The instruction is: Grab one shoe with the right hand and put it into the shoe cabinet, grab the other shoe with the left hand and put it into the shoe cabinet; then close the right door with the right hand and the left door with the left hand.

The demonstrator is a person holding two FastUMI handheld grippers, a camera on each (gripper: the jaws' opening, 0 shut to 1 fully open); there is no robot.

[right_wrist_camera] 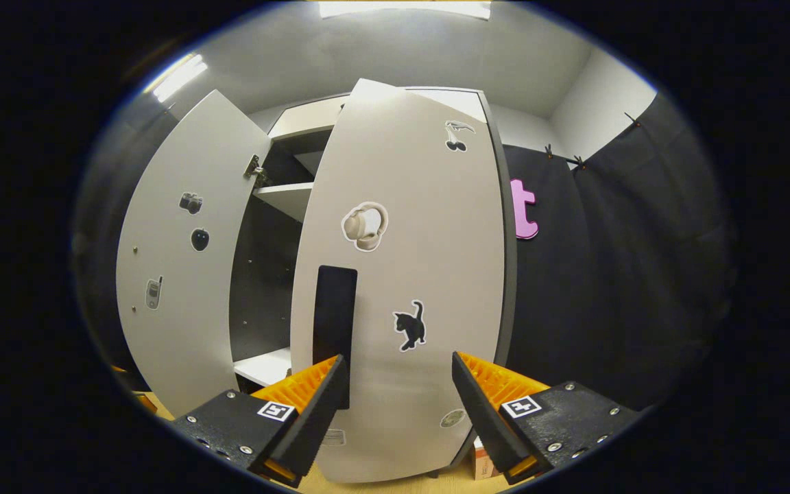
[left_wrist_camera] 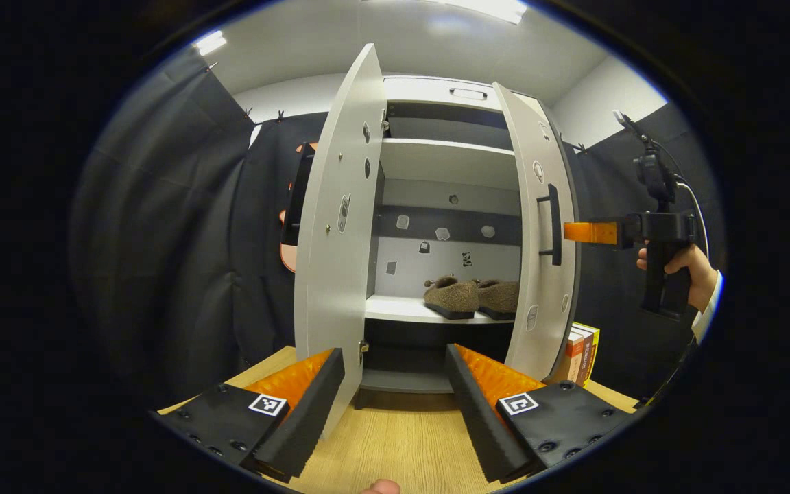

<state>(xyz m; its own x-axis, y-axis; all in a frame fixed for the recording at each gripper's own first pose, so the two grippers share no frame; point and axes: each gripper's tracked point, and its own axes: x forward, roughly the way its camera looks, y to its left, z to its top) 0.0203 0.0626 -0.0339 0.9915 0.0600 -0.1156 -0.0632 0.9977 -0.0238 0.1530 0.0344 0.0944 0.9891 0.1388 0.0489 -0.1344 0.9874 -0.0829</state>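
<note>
Both shoes [left_wrist_camera: 472, 296] sit inside my cabinet [left_wrist_camera: 446, 171], doors ajar. My right gripper [right_wrist_camera: 395, 398], fingers apart, faces the right door [right_wrist_camera: 409, 295]; left gripper [left_wrist_camera: 395, 391], fingers apart, hangs before the left door [left_wrist_camera: 340, 233].

The half-open white right cabinet door [left_wrist_camera: 542, 240] cuts off the toe of the farther brown fuzzy slipper [left_wrist_camera: 501, 296] ahead of the left claw, and hides the lower part of the stacked books [left_wrist_camera: 581, 351] beside it. In the right gripper view, that door's small stickers [right_wrist_camera: 365, 226] stay too small to identify.
</note>
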